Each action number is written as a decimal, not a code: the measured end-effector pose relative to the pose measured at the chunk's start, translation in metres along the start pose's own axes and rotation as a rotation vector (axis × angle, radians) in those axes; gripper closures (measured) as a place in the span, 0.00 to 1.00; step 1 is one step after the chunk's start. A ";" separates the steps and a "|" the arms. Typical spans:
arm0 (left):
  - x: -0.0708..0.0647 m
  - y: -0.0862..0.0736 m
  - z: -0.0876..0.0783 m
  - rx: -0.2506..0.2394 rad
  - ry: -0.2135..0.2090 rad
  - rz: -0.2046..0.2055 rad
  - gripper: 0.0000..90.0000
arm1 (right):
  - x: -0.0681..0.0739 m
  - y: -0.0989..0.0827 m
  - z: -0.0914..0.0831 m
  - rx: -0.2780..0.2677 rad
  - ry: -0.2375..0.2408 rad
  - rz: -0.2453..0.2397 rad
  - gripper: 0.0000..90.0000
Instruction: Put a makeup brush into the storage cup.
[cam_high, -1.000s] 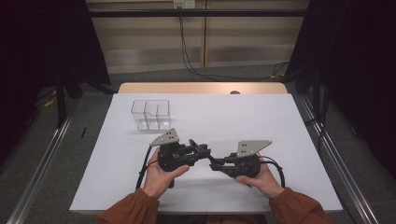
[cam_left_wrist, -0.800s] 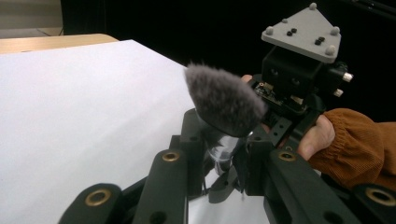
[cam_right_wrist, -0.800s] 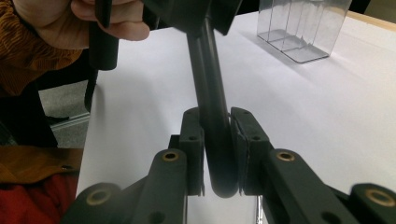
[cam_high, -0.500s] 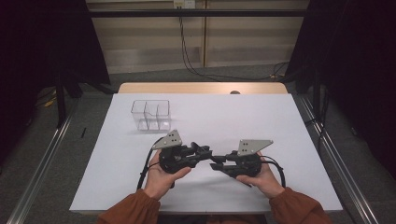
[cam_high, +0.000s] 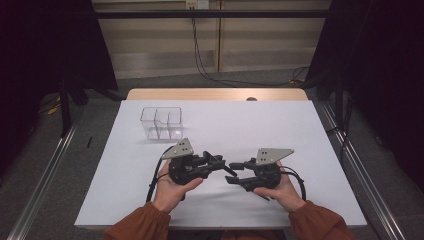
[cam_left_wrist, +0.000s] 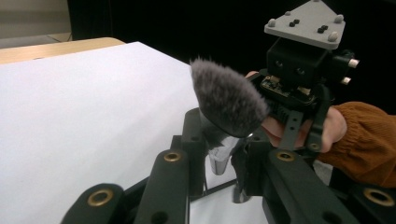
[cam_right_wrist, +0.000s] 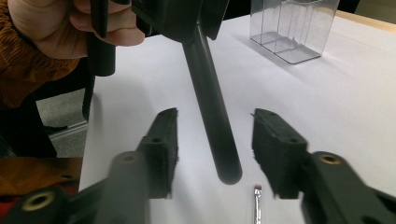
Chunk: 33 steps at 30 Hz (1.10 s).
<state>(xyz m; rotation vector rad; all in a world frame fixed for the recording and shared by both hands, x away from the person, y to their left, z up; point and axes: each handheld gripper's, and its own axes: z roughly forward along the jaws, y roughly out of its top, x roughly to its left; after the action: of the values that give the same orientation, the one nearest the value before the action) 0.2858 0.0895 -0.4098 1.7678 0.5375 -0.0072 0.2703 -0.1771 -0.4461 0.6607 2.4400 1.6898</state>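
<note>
My left gripper (cam_high: 220, 162) is clenched on a brush (cam_left_wrist: 227, 100): in the left gripper view the grey bristle head stands just past the jaw tips, with the shiny ferrule pinched between them. The black handle (cam_right_wrist: 212, 112) runs from that grip toward my right gripper (cam_high: 236, 172), and in the right gripper view its rounded end lies between the two jaws, closer to the left one as seen there, touching neither pad. Those jaws have just been opening and now stand released, a clear gap either side of the handle. A small thin brush tip (cam_right_wrist: 257, 198) lies on the white table (cam_high: 300, 130) below the handle end. The clear box (cam_high: 161, 122) sits well beyond both jaws.
</note>
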 end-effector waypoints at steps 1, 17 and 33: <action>0.000 0.000 -0.001 -0.002 0.005 -0.003 0.85 | 0.000 0.000 0.000 0.002 -0.004 0.003 0.48; 0.005 0.004 -0.011 0.002 0.024 -0.008 0.85 | -0.004 0.001 -0.012 -0.039 -0.100 0.052 0.00; 0.012 0.008 -0.034 0.016 0.065 -0.018 0.85 | -0.004 -0.004 -0.024 -0.083 -0.228 0.049 0.01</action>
<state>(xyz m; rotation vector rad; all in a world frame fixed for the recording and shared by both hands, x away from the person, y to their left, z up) 0.2904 0.1240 -0.3968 1.7839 0.6020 0.0332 0.2653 -0.2006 -0.4418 0.8570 2.2036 1.6229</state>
